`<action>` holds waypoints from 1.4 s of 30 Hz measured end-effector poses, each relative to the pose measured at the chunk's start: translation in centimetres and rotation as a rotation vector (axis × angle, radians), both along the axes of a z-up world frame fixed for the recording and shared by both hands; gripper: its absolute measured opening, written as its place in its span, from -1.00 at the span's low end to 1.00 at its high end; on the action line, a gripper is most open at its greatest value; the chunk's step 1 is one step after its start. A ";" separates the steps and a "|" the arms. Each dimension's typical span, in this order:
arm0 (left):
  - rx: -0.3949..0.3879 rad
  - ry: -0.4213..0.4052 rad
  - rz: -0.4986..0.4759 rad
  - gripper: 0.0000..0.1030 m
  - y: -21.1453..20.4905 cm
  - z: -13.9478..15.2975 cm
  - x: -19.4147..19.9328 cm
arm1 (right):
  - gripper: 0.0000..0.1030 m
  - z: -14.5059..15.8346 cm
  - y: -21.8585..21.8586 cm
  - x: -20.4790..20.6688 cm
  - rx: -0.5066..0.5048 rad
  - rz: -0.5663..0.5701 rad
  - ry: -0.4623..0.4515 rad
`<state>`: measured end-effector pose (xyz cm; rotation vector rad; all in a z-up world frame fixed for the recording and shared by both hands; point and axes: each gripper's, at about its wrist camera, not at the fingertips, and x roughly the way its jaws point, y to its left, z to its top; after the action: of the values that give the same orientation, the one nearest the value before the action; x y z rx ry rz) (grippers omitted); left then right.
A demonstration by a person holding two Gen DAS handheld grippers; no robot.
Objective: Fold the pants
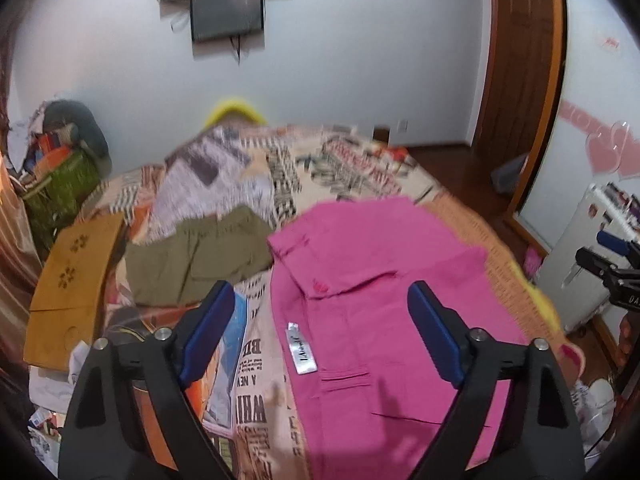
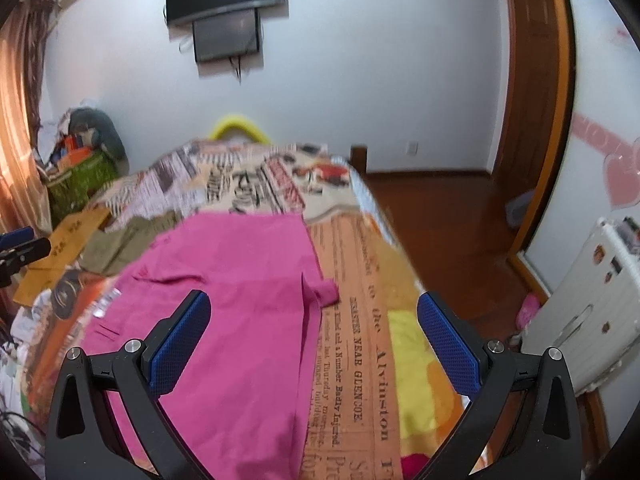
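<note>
Pink pants (image 1: 372,300) lie flat on the newspaper-print bedspread (image 1: 256,368), partly folded, with a silver label (image 1: 301,348) showing. They also show in the right wrist view (image 2: 232,300). My left gripper (image 1: 320,308) is open and empty, hovering above the pants' left part. My right gripper (image 2: 314,316) is open and empty above the pants' right edge. The right gripper shows at the far right of the left wrist view (image 1: 612,256). The left gripper shows at the left edge of the right wrist view (image 2: 20,248).
Folded olive shorts (image 1: 200,256) lie left of the pink pants. A wooden lap tray (image 1: 68,284) sits at the bed's left edge. A green basket (image 1: 64,184) of clutter stands in the corner. A white cabinet (image 2: 580,312) and wooden floor (image 2: 440,216) are to the right.
</note>
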<state>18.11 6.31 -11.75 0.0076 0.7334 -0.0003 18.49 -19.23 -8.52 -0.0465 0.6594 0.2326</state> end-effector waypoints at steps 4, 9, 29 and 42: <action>-0.035 0.136 -0.027 0.27 0.8 -4.0 3.6 | 0.87 -3.0 0.4 3.1 -0.029 0.003 0.082; -0.072 0.267 -0.050 -0.08 1.3 -8.6 6.4 | 0.46 -7.2 0.4 6.7 0.019 0.037 0.229; -0.152 0.343 -0.080 -0.89 2.1 -12.5 8.1 | -0.86 -13.1 2.0 8.1 0.040 0.209 0.388; -0.181 0.331 -0.120 -0.87 3.0 -9.8 8.1 | -0.65 -10.6 1.1 7.8 0.034 0.189 0.403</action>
<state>26.21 9.34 -21.55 -0.1242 1.0608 -0.1858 26.31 -18.08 -19.12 -0.0294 1.0537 0.4417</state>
